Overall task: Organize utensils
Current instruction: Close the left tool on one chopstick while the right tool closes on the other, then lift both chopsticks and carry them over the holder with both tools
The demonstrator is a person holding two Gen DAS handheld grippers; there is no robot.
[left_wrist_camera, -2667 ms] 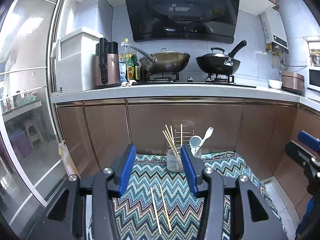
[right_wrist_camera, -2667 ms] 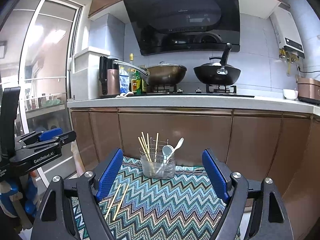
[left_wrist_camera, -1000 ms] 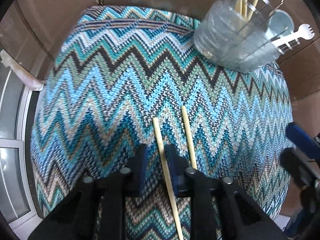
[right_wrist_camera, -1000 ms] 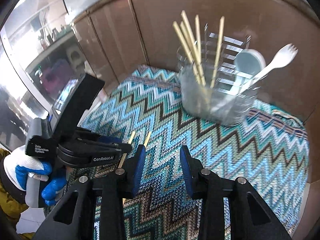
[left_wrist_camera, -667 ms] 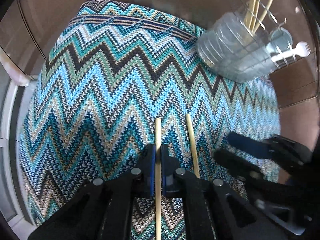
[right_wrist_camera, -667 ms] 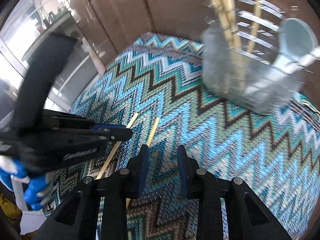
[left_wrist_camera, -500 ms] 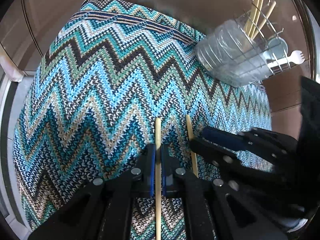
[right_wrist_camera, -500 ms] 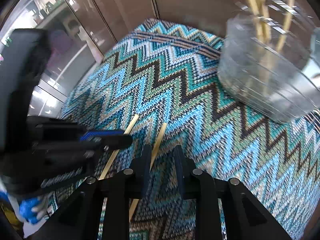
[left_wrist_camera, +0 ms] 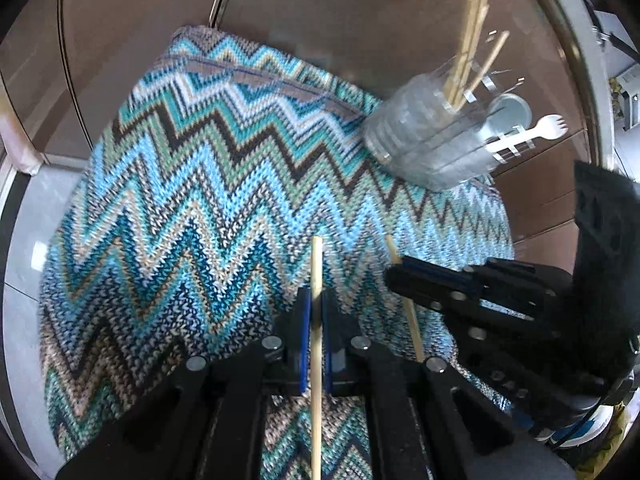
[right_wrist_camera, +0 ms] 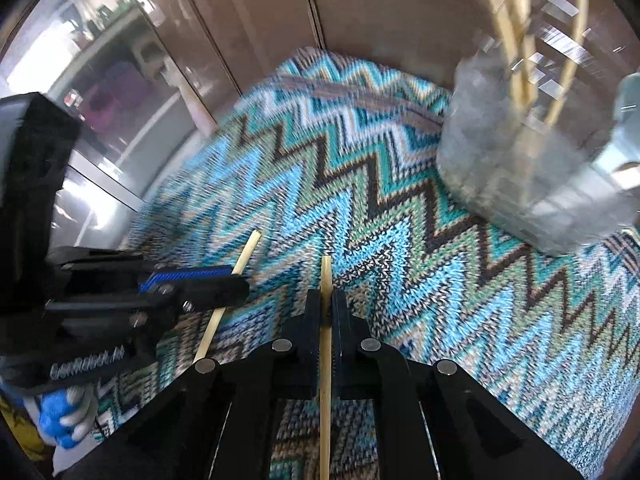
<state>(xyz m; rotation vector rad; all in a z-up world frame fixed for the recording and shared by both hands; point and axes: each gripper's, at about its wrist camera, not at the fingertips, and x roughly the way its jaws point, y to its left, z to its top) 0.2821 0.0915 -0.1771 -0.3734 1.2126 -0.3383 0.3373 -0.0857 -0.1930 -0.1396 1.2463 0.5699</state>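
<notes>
My left gripper point(left_wrist_camera: 316, 300) is shut on a wooden chopstick point(left_wrist_camera: 316, 264) that lies along its fingers over the zigzag cloth point(left_wrist_camera: 192, 208). My right gripper point(right_wrist_camera: 326, 300) is shut on the second chopstick point(right_wrist_camera: 326, 276). In the left wrist view the right gripper point(left_wrist_camera: 394, 270) pinches that second chopstick point(left_wrist_camera: 412, 328) just to the right. In the right wrist view the left gripper point(right_wrist_camera: 236, 284) holds its chopstick point(right_wrist_camera: 246, 254) to the left. A clear utensil holder point(left_wrist_camera: 432, 140) with several chopsticks, a spoon and a white spork point(left_wrist_camera: 540, 130) stands at the cloth's far right; it also shows blurred in the right wrist view point(right_wrist_camera: 532, 168).
Brown cabinet doors point(left_wrist_camera: 320, 12) rise just behind the cloth. A glass sliding door point(right_wrist_camera: 100, 92) is to the left. Grey floor point(left_wrist_camera: 24, 208) shows past the cloth's left edge.
Both grippers came down from above the table to the two loose chopsticks. The left closed on its chopstick first, then the right closed on the other.
</notes>
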